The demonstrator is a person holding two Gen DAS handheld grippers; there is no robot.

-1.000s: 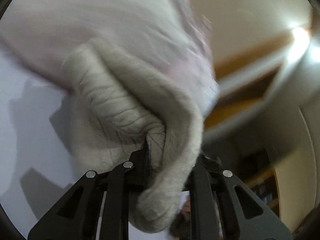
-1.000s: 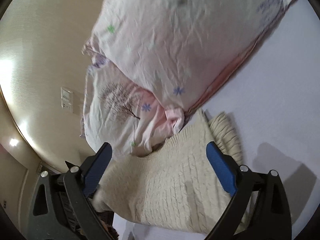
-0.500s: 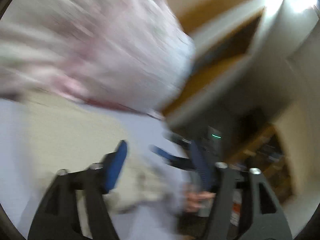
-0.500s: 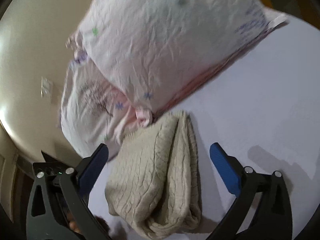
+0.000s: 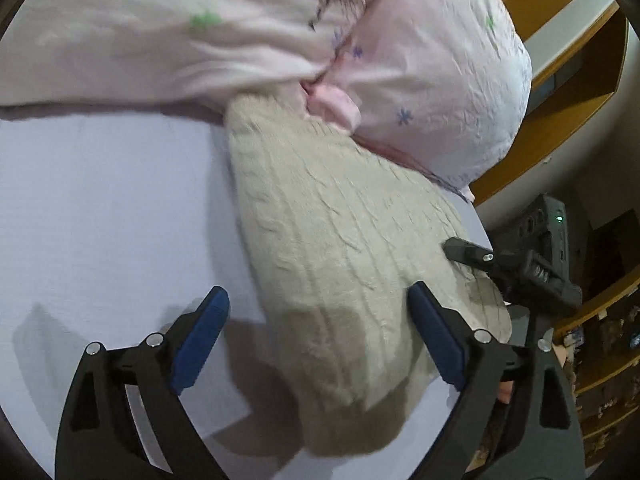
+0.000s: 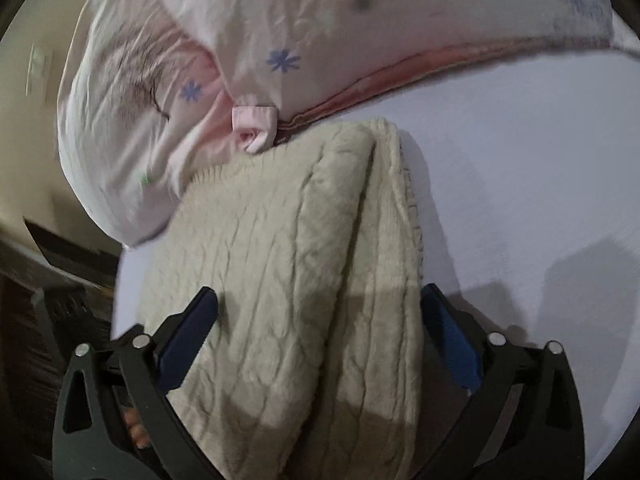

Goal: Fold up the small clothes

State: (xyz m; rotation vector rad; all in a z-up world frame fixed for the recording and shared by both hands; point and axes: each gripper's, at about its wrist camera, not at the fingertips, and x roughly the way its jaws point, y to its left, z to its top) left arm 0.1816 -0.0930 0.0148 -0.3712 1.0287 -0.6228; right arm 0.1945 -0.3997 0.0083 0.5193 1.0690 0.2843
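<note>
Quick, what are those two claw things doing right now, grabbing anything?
Left gripper: open, holding nothing, over the beige sweater.
Right gripper: open, holding nothing, straddling the sweater.

Cream cable-knit sweater (image 5: 340,240) – pink flower-print pillow (image 5: 440,80)

Pink flowered pillow (image 5: 432,80) fills the upper frame, pale lilac bed sheet (image 5: 100,208) spreads lower left, wooden shelving (image 5: 576,52) sits far right.
</note>
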